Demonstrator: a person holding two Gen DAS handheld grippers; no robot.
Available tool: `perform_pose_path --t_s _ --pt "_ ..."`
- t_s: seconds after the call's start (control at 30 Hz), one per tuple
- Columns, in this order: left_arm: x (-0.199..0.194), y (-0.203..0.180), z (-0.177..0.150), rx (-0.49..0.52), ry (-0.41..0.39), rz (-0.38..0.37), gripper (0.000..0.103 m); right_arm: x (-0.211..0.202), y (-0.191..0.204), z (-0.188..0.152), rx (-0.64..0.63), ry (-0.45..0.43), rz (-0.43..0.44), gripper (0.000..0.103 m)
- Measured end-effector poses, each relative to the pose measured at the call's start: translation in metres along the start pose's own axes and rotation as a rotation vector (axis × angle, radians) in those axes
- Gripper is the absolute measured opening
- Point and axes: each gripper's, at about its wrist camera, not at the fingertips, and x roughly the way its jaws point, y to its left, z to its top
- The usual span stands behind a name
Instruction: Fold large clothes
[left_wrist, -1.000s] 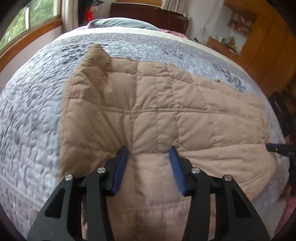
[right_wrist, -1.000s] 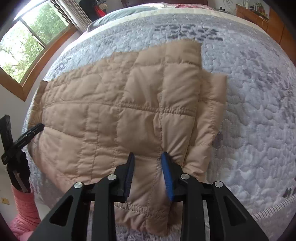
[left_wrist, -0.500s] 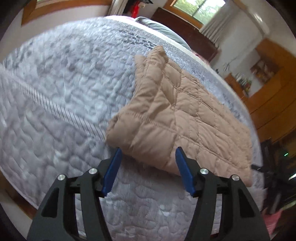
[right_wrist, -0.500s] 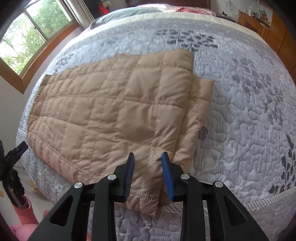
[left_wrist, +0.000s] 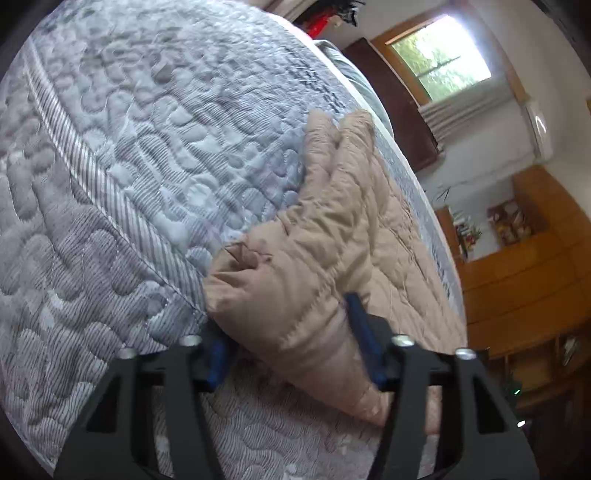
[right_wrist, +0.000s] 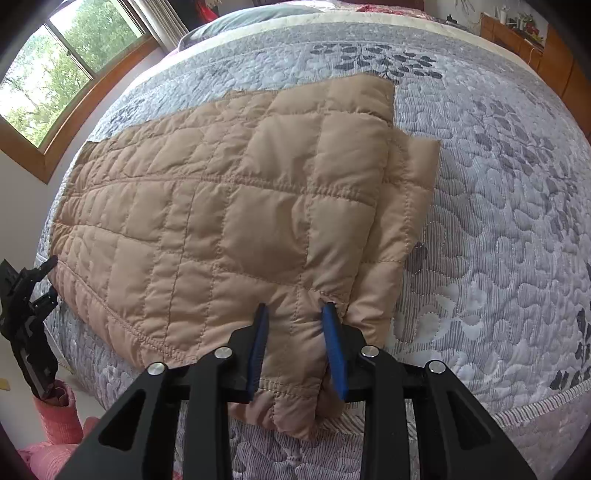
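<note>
Now the left gripper (left_wrist: 291, 332) is closing around the tan jacket's (right_wrist: 236, 206) corner while the right gripper (right_wrist: 295, 343) clamps its hem.

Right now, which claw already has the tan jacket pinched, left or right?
The right claw: its pads are clamped on a bunched corner of the jacket. The left claw is closing around the opposite end, the padding between its jaws.

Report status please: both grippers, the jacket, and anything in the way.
Right gripper shut on jacket corner. Left gripper closing, other corner between its jaws. Jacket flat on bed quilt. Nothing in the way.
</note>
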Motion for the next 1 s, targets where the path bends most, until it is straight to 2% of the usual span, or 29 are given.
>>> perform_pose_path --t_s 0.1,0.17,0.3,0.4,0.77,0.83,0.9,1.0 --pt "0.0 0.008 -0.001 -0.059 0.01 -0.058 0.019 0.002 -0.003 0.002 0.005 0.007 0.013 0.031" --pt "-0.004 0.007 -0.003 -0.061 -0.001 -0.071 0.016 0.004 -0.005 0.002 0.009 0.011 0.021 0.031" --pt "0.004 0.012 -0.006 -0.057 0.02 -0.047 0.016 0.009 -0.008 0.004 0.017 0.02 0.037 0.031" --pt "0.012 0.02 -0.004 -0.063 0.043 -0.072 0.016 0.012 -0.01 0.006 0.016 0.02 0.039 0.031" --pt "0.019 0.021 0.003 0.004 0.039 -0.068 0.015 0.019 -0.005 0.002 0.023 -0.032 0.017 0.031" --pt "0.018 0.012 0.004 0.035 0.024 -0.043 0.014 0.019 -0.006 0.002 0.026 -0.038 0.018 0.031" --pt "0.013 -0.008 0.005 0.111 -0.014 -0.003 0.012 0.018 -0.006 0.0 0.027 -0.037 0.014 0.031" --pt "-0.005 -0.035 0.005 0.201 -0.079 -0.017 0.011 0.017 -0.006 -0.001 0.034 -0.034 0.017 0.031"
